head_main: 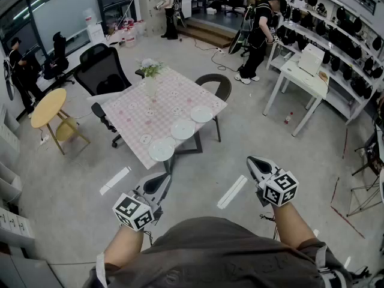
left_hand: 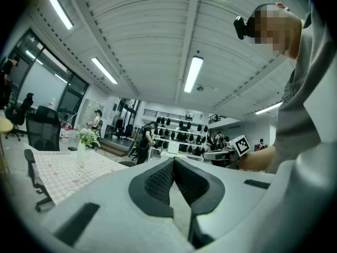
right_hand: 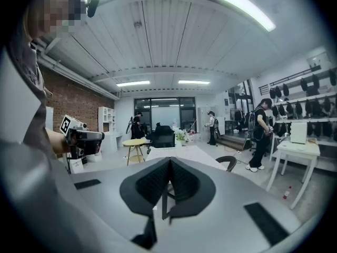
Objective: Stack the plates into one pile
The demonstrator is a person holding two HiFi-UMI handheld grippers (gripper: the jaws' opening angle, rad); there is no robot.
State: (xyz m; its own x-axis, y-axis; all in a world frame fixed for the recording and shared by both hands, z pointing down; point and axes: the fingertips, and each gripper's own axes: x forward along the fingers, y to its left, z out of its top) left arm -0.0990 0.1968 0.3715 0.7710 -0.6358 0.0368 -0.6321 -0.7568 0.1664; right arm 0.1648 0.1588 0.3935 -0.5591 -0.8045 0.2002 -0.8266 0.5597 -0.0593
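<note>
Three plates (head_main: 182,129) lie side by side, unstacked, along the near edge of the checked surface (head_main: 144,116). I stand well short of them, so my left gripper (head_main: 163,182) and right gripper (head_main: 253,162) wait with their jaws together and empty, probably because there is nothing within reach.

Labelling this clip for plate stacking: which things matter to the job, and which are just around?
Job: near plate, middle plate, far plate, checked table, left gripper, right gripper (both shut, empty).
Just around: flower vase, black office chair, yellow round table, white desk.
</note>
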